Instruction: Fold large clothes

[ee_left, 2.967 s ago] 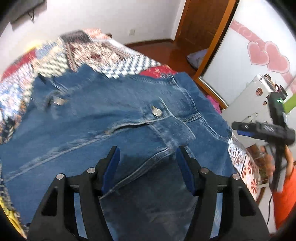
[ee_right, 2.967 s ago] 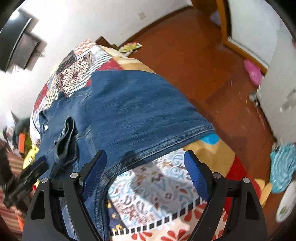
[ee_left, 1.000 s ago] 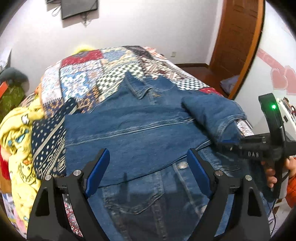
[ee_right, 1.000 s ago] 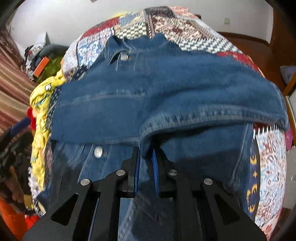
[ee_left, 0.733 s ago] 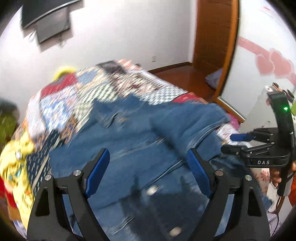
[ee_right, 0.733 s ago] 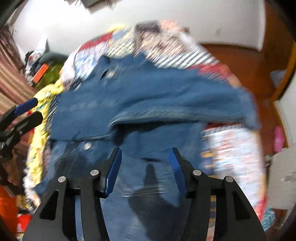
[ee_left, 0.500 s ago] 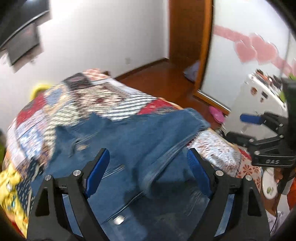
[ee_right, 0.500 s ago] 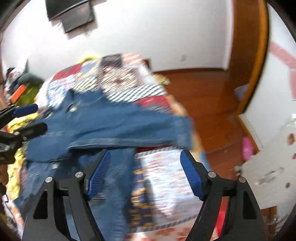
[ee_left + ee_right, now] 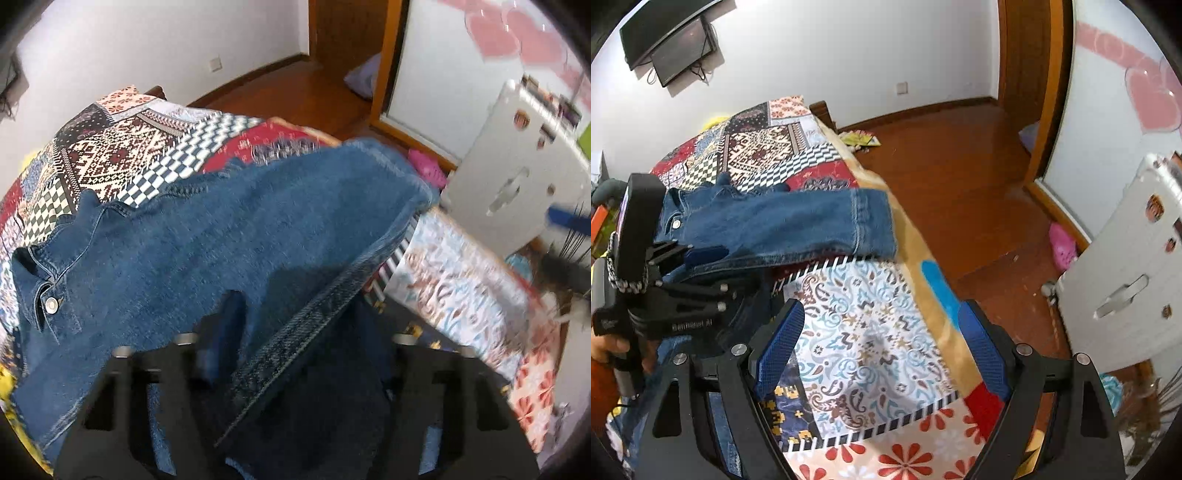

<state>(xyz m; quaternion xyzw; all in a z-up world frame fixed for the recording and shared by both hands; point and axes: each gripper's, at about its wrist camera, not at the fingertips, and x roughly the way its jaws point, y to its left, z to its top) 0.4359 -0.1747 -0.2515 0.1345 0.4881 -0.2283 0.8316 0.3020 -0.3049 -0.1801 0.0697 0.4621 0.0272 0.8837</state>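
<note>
The denim jacket (image 9: 783,225) lies mid-left on the patchwork bed (image 9: 871,332), one sleeve folded across; more folds remain. Left tongs (image 9: 295,332) have just been closing around its hem, contact unclear; right tongs (image 9: 882,350) have just been opening, empty.

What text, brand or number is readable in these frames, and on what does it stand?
"AI": the end of white lettering on the black body of the left tongs; the letters before it are too blurred to read.
A small white mark at that body's end: unreadable.
Left wrist view: none.
The tongs' jaws have just been closing, with the denim jacket hem between them.
</note>
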